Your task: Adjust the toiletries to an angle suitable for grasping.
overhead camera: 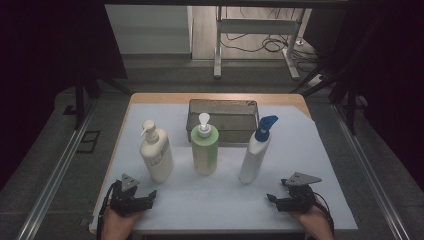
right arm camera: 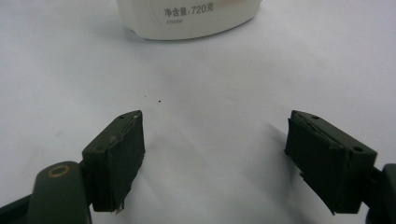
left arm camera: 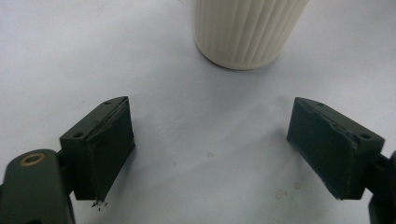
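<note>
Left gripper [overhead camera: 131, 199], right gripper [overhead camera: 295, 199] — both released, empty; three bottles upright before wire basket [overhead camera: 223, 107], untouched.

3 bottles [overhead camera: 205, 147] before wire basket [overhead camera: 223, 120]

Worktop [overhead camera: 295, 99]: wooden, covered almost fully by white sheet [overhead camera: 220, 195]; wood edge bare along far side and left side. Landmark: green pump bottle [overhead camera: 205, 148], upright, near sheet centre. Just behind it, wire mesh basket [overhead camera: 223, 119], rectangular, long side across. Left of it, cream pump bottle [overhead camera: 156, 152], upright, ribbed base, apart from it. Right of it, white bottle with blue pump [overhead camera: 256, 151], leaning slightly, apart from it. Nearer than all three, bare sheet with a few small dark specks.
</note>
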Tool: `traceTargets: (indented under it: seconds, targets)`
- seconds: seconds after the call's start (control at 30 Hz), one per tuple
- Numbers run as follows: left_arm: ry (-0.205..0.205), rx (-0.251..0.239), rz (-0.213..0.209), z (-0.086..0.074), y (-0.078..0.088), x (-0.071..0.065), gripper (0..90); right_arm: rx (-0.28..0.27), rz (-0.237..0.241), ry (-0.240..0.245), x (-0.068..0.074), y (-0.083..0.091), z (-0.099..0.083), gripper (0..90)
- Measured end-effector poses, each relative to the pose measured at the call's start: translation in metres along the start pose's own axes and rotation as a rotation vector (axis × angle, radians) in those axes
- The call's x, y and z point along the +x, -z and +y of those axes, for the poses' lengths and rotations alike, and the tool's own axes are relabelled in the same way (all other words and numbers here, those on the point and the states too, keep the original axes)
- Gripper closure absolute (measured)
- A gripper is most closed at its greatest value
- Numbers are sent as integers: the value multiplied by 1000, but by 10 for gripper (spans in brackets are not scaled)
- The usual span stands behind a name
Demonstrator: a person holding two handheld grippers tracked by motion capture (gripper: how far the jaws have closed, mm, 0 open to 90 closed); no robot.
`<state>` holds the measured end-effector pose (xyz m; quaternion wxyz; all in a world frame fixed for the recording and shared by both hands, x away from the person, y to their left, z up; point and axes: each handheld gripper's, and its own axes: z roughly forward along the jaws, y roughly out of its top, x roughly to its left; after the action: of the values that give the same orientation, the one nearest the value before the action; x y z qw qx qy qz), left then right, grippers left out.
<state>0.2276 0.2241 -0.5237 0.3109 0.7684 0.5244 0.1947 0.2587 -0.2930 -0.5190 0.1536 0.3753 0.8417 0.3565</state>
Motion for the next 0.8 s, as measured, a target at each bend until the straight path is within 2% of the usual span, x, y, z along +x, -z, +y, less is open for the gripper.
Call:
traceTargets:
  seconds: [0.13, 0.8]
  targets:
    - [0, 0, 0, 0, 0, 0, 143, 7, 14, 15, 0, -1, 0, 147]
    - [-1, -6, 1, -1, 0, 0, 144, 16, 17, 15, 0, -1, 1, 145]
